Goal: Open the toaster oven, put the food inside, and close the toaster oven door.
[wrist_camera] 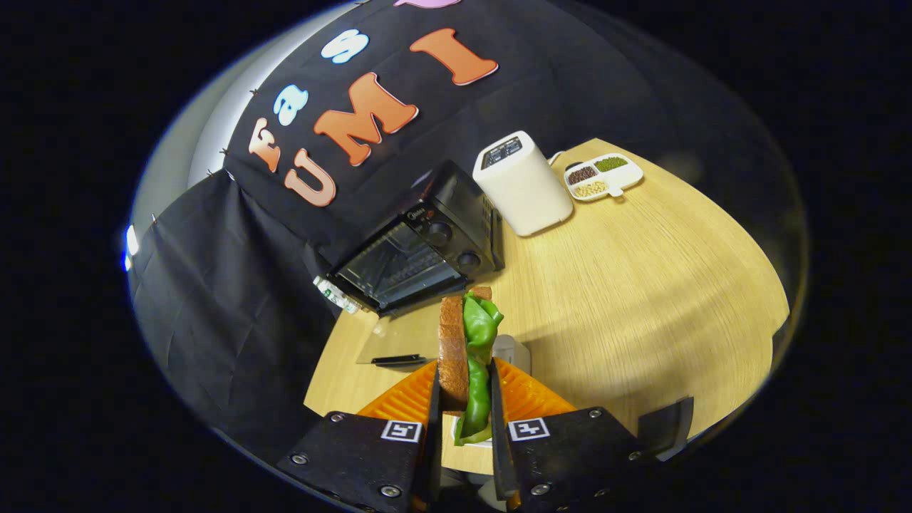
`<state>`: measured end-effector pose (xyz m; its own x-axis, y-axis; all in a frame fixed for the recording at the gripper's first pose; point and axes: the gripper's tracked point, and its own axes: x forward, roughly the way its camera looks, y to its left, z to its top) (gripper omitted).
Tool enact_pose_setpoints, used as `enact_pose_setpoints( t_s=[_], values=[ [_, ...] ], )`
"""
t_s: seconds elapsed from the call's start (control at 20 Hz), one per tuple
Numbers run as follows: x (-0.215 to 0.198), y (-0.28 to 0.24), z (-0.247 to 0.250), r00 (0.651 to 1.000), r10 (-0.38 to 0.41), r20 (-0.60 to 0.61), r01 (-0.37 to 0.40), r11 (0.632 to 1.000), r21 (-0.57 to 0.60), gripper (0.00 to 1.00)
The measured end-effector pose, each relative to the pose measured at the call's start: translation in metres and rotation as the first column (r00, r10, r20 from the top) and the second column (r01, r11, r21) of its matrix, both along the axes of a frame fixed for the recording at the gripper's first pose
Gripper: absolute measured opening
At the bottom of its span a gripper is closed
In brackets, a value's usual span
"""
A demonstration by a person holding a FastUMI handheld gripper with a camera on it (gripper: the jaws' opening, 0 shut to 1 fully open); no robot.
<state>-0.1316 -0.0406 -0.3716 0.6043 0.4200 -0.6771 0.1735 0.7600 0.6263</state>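
Gripper [464,399] clamping sandwich [467,356]; brand illegible.

Single view, fisheye, mounted on the gripper [464,420] and looking forward along its two fingers, which close in on the sandwich [467,360] just ahead of the lens. Camera sits above the wooden table [641,285], pitched down and rolled, so the tabletop runs slantwise. Facing the toaster oven [417,249] with its door open; beyond it the white appliance [522,184] and a divided tray [604,176], the tray well off. Edge distortion heavy; true tilt probably less than it looks.
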Motion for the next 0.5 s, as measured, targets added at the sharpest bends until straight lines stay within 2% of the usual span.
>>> enact_pose_setpoints(
  t_s=[0.35, 0.5],
  values=[
    [0.045, 0.07, 0.017, 0.996, 0.038, 0.083, -0.043, 0.997, 0.06, 0.3],
    [0.074, 0.099, 0.008, 0.996, 0.017, 0.083, -0.025, 0.995, 0.095, 0.3]
  ],
)
